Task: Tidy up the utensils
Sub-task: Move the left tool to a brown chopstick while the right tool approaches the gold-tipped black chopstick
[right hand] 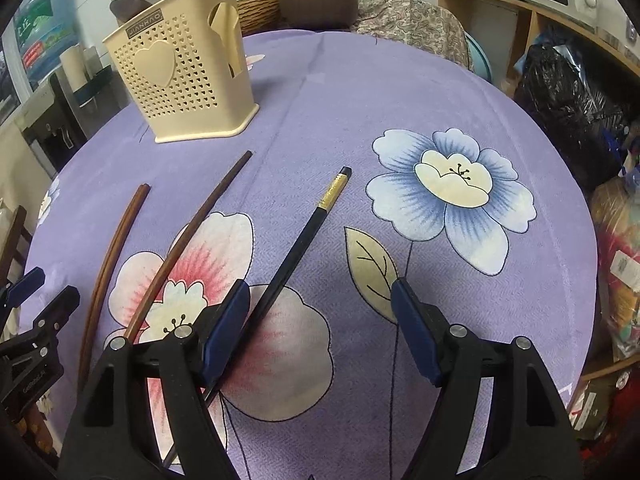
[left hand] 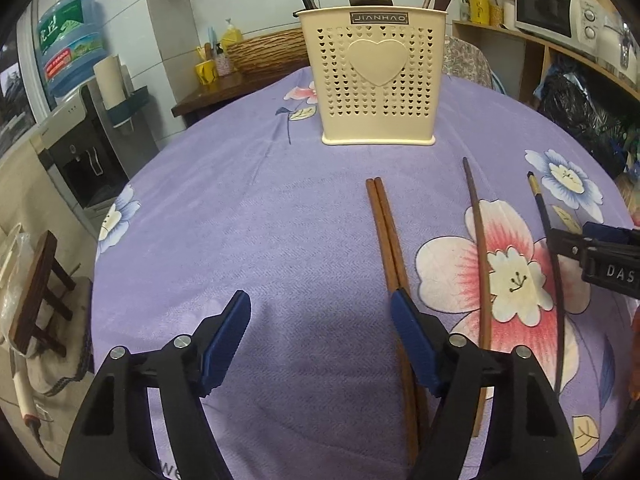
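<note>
A cream perforated utensil holder (left hand: 378,80) (right hand: 182,68) stands at the far side of the table with spoons and chopsticks in it. On the purple cloth lie a pair of brown chopsticks (left hand: 386,232) (right hand: 116,248), a single dark brown chopstick (left hand: 478,232) (right hand: 200,224) and a black chopstick with a gold band (left hand: 550,240) (right hand: 298,248). My left gripper (left hand: 320,312) is open and empty, its right finger over the brown pair. My right gripper (right hand: 320,300) is open, its left finger beside the black chopstick; it also shows in the left wrist view (left hand: 592,252).
The round table carries a purple floral cloth (left hand: 240,220) (right hand: 400,100). A water dispenser (left hand: 80,140) and a wooden stool (left hand: 36,300) stand to the left. A shelf with a microwave (left hand: 560,12) and dark bags (right hand: 568,100) are to the right.
</note>
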The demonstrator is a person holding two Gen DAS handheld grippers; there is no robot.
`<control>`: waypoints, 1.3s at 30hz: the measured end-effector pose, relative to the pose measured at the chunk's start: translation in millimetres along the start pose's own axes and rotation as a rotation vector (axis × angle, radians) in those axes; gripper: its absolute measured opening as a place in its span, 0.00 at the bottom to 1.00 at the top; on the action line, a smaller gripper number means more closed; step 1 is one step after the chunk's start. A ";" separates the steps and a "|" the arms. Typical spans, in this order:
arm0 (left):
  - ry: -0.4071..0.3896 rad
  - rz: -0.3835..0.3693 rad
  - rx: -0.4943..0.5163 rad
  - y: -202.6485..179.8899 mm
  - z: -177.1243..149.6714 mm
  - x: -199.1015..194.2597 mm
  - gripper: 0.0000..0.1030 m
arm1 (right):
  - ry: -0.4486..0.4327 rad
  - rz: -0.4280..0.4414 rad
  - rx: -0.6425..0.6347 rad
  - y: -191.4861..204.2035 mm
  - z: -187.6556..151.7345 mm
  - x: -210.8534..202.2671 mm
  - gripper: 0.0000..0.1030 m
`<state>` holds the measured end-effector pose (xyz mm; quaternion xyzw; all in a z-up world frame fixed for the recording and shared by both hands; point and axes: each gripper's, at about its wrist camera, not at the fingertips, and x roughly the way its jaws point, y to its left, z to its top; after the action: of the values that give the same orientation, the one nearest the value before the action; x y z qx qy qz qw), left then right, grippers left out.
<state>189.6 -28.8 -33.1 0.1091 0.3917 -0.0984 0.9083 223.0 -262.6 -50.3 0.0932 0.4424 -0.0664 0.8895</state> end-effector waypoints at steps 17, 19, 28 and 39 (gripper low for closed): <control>0.060 0.020 0.025 -0.2 2.4 18.1 0.67 | 0.002 -0.014 -0.015 2.5 -0.8 3.3 0.76; 0.071 0.009 0.012 8.3 7.0 23.2 0.67 | 0.005 -0.016 -0.012 2.0 1.4 4.7 0.76; 0.109 -0.061 -0.077 27.1 38.3 53.9 0.55 | 0.012 -0.012 0.058 -10.9 25.6 17.4 0.67; 0.111 -0.053 -0.063 9.8 64.1 71.5 0.23 | 0.021 -0.043 0.044 4.3 46.7 33.2 0.40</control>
<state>284.6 -43.7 -41.5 0.0755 0.4469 -0.1039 0.8853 280.0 -270.0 -48.8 0.1037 0.4523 -0.0942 0.8808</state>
